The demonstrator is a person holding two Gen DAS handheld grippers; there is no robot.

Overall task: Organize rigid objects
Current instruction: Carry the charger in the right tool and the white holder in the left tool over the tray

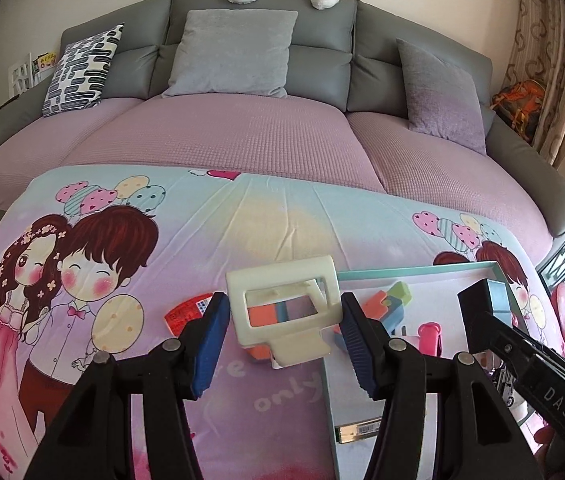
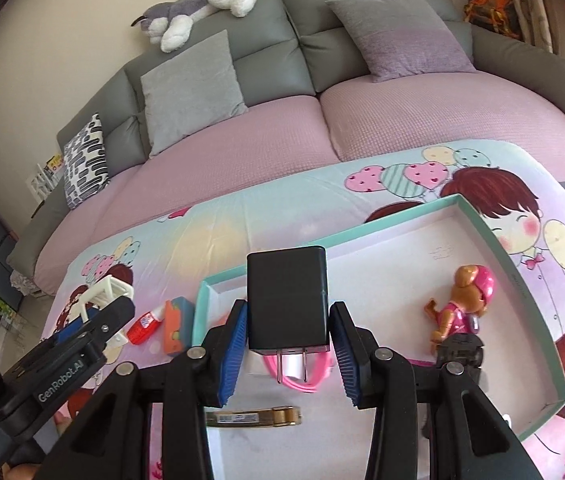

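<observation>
My left gripper [image 1: 284, 322] is shut on a cream plastic frame [image 1: 282, 304], its blue pads pressing both sides, above the cartoon-print cloth beside the tray's left rim. My right gripper [image 2: 288, 332] is shut on a black plug-in charger [image 2: 286, 300] with its prongs pointing back at the camera, held over the teal-rimmed white tray [image 2: 494, 240]. The charger [image 1: 482, 312] also shows at the right of the left wrist view. In the right wrist view the cream frame [image 2: 106, 292] shows at the left.
In the tray lie a toy figure with a pink helmet [image 2: 462, 304], a pink cable [image 2: 302, 380], a black toy car [image 2: 460, 354] and a gold-edged bar [image 2: 254, 416]. An orange-blue block [image 2: 176, 324] and a red packet [image 2: 144, 326] lie left of it. A sofa with cushions [image 1: 234, 52] stands behind.
</observation>
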